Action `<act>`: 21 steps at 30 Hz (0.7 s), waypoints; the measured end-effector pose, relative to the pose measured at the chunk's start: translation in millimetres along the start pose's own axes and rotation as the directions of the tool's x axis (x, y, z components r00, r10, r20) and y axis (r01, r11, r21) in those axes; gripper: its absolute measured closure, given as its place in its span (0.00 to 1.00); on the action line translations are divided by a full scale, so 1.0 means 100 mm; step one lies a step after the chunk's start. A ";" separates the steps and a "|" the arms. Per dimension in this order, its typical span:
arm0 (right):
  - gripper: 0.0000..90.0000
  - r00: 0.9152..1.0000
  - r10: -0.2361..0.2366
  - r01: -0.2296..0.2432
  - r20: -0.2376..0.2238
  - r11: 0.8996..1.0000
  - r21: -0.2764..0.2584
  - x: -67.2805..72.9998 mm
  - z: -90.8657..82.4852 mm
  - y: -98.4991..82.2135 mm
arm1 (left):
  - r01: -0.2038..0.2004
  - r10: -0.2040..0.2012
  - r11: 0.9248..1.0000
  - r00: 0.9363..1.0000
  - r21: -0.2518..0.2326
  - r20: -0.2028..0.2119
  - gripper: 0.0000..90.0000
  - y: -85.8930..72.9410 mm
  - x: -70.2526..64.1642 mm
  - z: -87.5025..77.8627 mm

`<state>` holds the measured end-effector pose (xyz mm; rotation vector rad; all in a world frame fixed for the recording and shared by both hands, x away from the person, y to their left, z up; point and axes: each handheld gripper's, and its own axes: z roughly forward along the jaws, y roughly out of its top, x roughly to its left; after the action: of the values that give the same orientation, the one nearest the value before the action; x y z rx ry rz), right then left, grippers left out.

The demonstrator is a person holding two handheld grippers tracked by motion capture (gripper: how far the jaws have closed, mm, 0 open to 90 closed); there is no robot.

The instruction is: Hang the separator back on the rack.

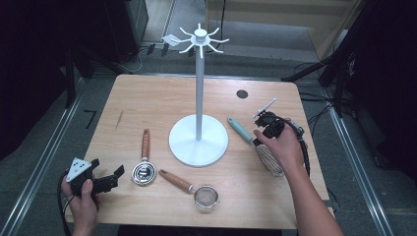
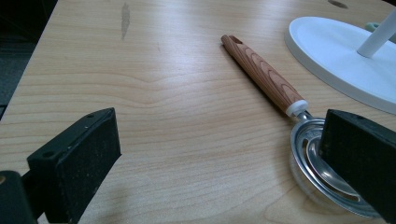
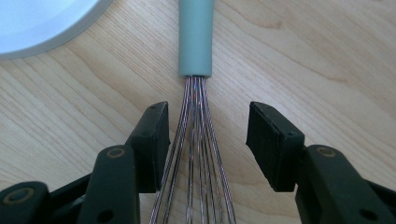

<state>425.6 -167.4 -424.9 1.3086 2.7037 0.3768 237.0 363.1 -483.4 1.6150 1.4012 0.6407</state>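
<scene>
— Where is the whisk [image 3: 196, 154] from your right claw [image 3: 208, 140]?

— Directly beneath it on the bench [image 3: 327, 56], near the stand's white base [image 3: 42, 23]. Its wires run up between my half-open jaws, not gripped; the teal handle [image 3: 196, 37] points straight ahead.

— Your left claw [image 2: 219, 154]?

— Wide open, empty, well apart.

matt wood table [image 3: 327, 51], metal-wire whisk [image 3: 198, 154]

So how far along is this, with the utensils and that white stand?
Nothing hangs on the stand yet. The right gripper has its jaws open either side of the whisk wires, not pressing them. The left gripper waits open near the wooden-handled skimmer. The strainer lies untouched. Probably all three utensils remain to be hung.
</scene>
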 end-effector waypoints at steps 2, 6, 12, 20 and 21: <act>0.57 1.000 0.023 -0.023 -0.015 0.999 0.023 -0.01 0.02 0.02 | 0.000 0.000 1.000 1.000 0.000 0.001 0.00 0.00 0.00 0.00; 0.57 0.999 0.033 -0.032 -0.015 0.998 0.060 -0.02 0.06 0.07 | -0.001 0.001 1.000 1.000 0.000 0.000 0.00 0.00 0.00 0.00; 0.55 0.999 0.034 -0.033 -0.006 0.997 0.076 -0.03 0.08 0.16 | -0.002 0.002 1.000 1.000 0.002 -0.002 0.00 0.00 0.00 0.00; 0.48 1.000 0.030 -0.029 -0.011 0.996 0.080 -0.01 0.11 0.26 | 0.000 0.000 1.000 1.000 0.000 0.002 0.00 0.00 0.00 0.00; 0.47 0.999 0.035 -0.034 -0.013 0.996 0.081 -0.01 0.12 0.27 | 0.000 0.000 1.000 1.000 -0.001 0.002 0.00 0.00 0.00 0.00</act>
<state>449.4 -149.7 -429.3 1.3804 2.7375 0.2844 236.9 363.2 -483.3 1.6142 1.3997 0.6395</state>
